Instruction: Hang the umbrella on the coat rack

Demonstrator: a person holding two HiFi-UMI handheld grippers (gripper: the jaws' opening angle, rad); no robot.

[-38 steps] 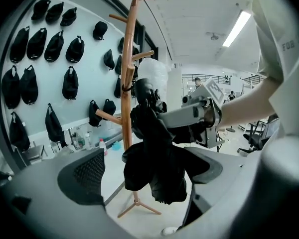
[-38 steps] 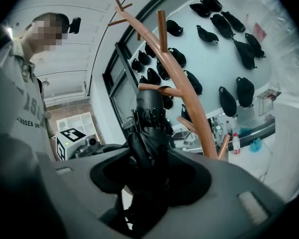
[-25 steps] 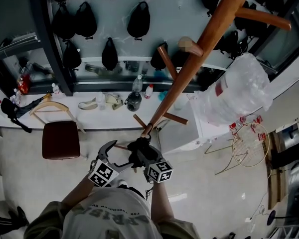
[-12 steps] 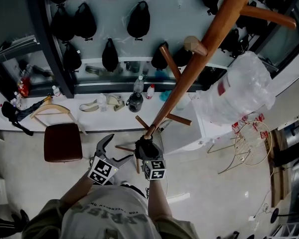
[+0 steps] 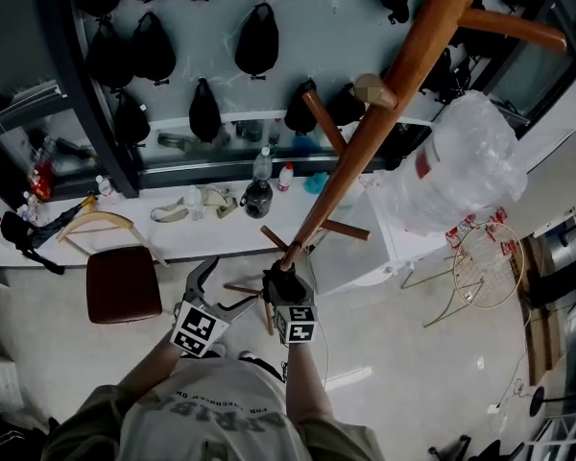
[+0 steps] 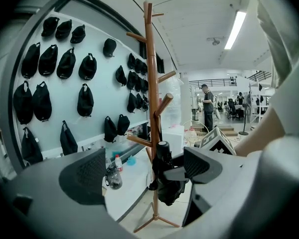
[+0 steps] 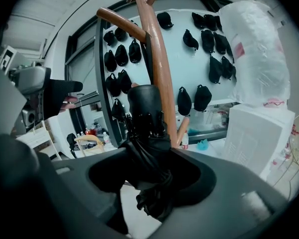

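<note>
The wooden coat rack (image 5: 384, 104) rises from its feet just in front of me, and its pole (image 6: 150, 83) carries bare pegs. A folded black umbrella (image 5: 286, 279) stands upright against the lower pole. My right gripper (image 5: 286, 291) is shut on the umbrella (image 7: 147, 148), whose bunched fabric fills the gap between the jaws; the jaws have just been opening a little. My left gripper (image 5: 223, 291) is open and holds nothing, just left of the umbrella (image 6: 167, 183), which shows beyond its jaws.
Black caps (image 5: 257, 41) hang on the wall behind a white counter (image 5: 173, 238) with bottles. A brown stool (image 5: 123, 284) stands at the left. A plastic-wrapped bundle (image 5: 461, 161) sits on a white cabinet at the right, beside a wire frame (image 5: 485, 267).
The right gripper has swung to point straight at the pole and brought the umbrella closer to it. The left gripper has shifted only slightly.
</note>
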